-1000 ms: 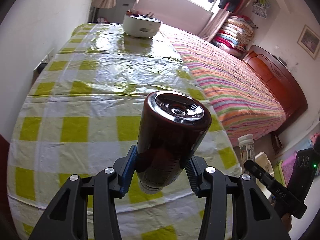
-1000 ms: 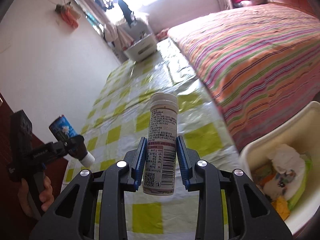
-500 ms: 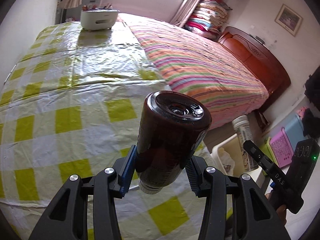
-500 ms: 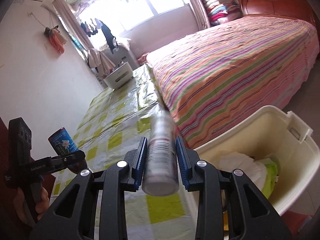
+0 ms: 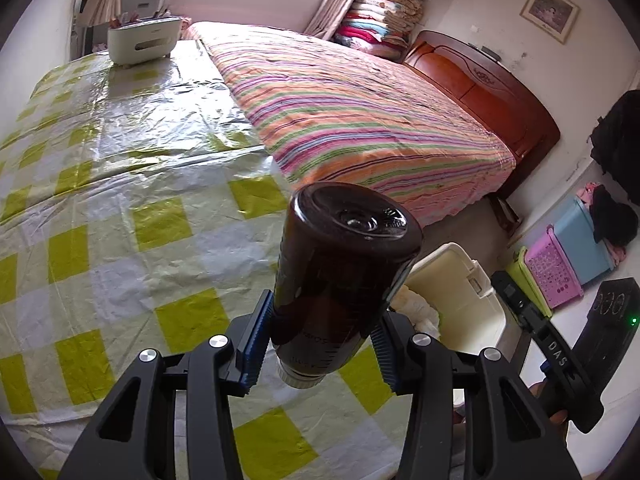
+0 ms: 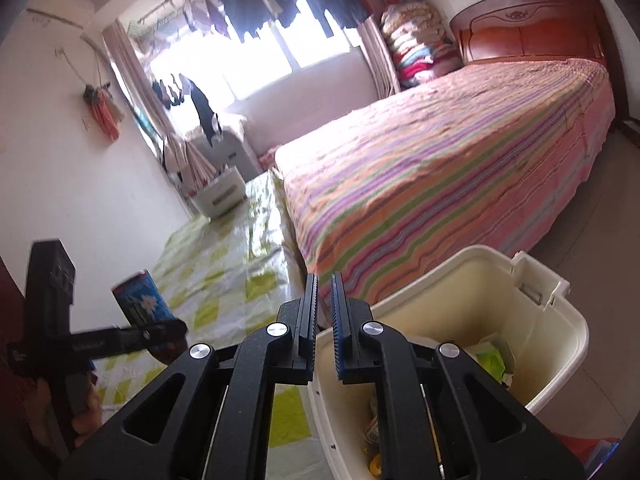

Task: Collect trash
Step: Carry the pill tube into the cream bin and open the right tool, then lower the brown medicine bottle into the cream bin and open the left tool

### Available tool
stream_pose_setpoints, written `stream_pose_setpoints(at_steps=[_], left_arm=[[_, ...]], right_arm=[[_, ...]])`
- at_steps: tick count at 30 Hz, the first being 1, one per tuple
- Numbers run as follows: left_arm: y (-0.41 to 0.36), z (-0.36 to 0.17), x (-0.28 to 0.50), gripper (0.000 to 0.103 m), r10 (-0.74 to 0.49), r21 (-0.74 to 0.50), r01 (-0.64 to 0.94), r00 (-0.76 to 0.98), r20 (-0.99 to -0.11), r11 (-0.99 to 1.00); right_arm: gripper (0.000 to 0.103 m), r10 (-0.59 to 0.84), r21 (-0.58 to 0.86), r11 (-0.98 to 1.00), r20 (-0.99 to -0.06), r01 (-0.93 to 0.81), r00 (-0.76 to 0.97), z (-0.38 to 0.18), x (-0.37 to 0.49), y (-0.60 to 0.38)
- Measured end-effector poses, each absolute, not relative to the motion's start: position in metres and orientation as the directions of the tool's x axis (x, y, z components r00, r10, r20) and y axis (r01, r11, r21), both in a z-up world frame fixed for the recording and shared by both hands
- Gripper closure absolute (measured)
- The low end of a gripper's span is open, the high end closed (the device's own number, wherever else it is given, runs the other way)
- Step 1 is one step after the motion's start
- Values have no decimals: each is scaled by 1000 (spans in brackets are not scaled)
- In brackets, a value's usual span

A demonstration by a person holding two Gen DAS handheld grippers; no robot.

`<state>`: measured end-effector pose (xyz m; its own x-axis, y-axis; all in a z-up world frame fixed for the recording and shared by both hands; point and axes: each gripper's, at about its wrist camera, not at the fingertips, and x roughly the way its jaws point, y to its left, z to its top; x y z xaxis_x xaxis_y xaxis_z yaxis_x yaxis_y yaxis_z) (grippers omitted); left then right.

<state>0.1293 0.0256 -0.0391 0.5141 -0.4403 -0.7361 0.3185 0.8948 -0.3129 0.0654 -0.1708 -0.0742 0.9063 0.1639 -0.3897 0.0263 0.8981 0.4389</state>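
My left gripper (image 5: 316,336) is shut on a dark brown bottle (image 5: 344,272), held bottom-forward over the table's near right corner. In the right wrist view that bottle shows its blue flowered label (image 6: 142,300). My right gripper (image 6: 324,320) is shut and empty, its fingers almost touching, above the near rim of the cream trash bin (image 6: 560,320). The bin holds paper and green scraps. The bin also shows in the left wrist view (image 5: 460,292), right of the bottle. The white pill bottle is out of sight.
The table has a yellow-and-white checked plastic cloth (image 5: 120,200), with a white box (image 5: 140,40) at its far end. A striped bed (image 5: 360,112) runs along the table's right side. Coloured baskets (image 5: 560,264) stand on the floor at the right.
The right gripper has swung over the bin, no longer holds the white pill bottle, and its fingers have closed. The left gripper has moved right toward the bin with the brown bottle.
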Motion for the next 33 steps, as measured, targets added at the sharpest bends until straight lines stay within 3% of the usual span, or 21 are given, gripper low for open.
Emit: stream_pose_setpoints(at_steps=[11, 16, 20, 24, 33], left_arm=[[-29, -45, 121, 58, -484, -301, 414, 465, -742, 859], [-61, -47, 114, 58, -518, -300, 475, 438, -735, 827], [-86, -52, 107, 58, -527, -283, 517, 417, -741, 808], [-105, -57, 104, 58, -531, -274, 542, 400, -747, 794], [-130, -61, 98, 58, -509, -220, 566, 422, -750, 794]], right_arm=[[92, 35, 488, 868, -246, 92, 969, -67, 43, -213], [61, -21, 537, 829, -251, 157, 968, -84, 36, -239], [58, -92, 559, 802, -235, 212, 968, -92, 19, -259], [46, -118, 594, 769, -231, 236, 966, -99, 12, -272], [45, -167, 643, 726, -176, 242, 970, -87, -9, -280]])
